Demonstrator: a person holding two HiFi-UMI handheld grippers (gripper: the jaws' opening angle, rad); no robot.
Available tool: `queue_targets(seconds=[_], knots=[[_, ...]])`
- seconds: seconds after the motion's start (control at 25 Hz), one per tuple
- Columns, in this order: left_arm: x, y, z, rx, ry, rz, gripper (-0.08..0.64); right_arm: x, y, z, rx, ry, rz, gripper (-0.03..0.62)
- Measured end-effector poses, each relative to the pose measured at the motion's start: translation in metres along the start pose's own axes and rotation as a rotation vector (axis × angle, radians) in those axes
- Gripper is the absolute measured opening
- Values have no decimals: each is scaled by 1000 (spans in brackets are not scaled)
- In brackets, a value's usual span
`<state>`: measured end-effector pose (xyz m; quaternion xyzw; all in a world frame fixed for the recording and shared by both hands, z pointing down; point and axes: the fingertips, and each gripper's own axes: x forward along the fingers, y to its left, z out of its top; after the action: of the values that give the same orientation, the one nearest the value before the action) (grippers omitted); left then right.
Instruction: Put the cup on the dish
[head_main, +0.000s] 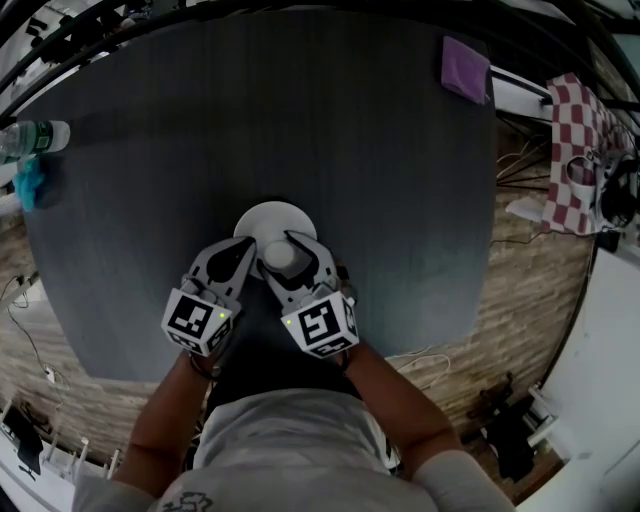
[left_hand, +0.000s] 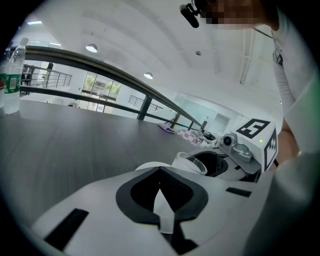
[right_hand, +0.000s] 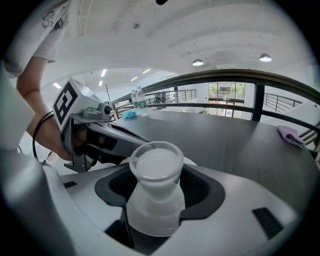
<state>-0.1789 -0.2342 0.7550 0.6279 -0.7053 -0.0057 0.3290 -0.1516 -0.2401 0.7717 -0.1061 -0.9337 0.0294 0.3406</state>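
Note:
A white round dish (head_main: 272, 218) lies on the dark table (head_main: 300, 120), near its front edge. My right gripper (head_main: 283, 255) is shut on a frosted white cup (head_main: 279, 257), which it holds upright over the dish's near rim. In the right gripper view the cup (right_hand: 156, 192) sits between the jaws, with a sliver of the dish (right_hand: 189, 161) behind it. Whether the cup touches the dish I cannot tell. My left gripper (head_main: 240, 256) is close at the left of the cup, shut and holding nothing. The left gripper view shows the cup (left_hand: 190, 163) and the dish (left_hand: 149, 165) just beyond its jaws.
A water bottle (head_main: 30, 137) and a blue cloth (head_main: 30, 182) lie at the table's far left edge. A purple cloth (head_main: 465, 67) is at the back right. A red checkered cloth (head_main: 580, 140) hangs off the table to the right.

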Motion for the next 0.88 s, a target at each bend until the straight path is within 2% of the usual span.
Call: queue_targets(seconds=[0.32,0.6,0.88], knots=[[2,1,-2,-13,1,-5,8,3,7,0,-13,10,16,272],[-8,2,7,-19,-4,12,8,-7,13,18,-26,-21,10,273],[-30,-17,44,27,-66,39,8,-41,17,54,-83,-75,-7,272]])
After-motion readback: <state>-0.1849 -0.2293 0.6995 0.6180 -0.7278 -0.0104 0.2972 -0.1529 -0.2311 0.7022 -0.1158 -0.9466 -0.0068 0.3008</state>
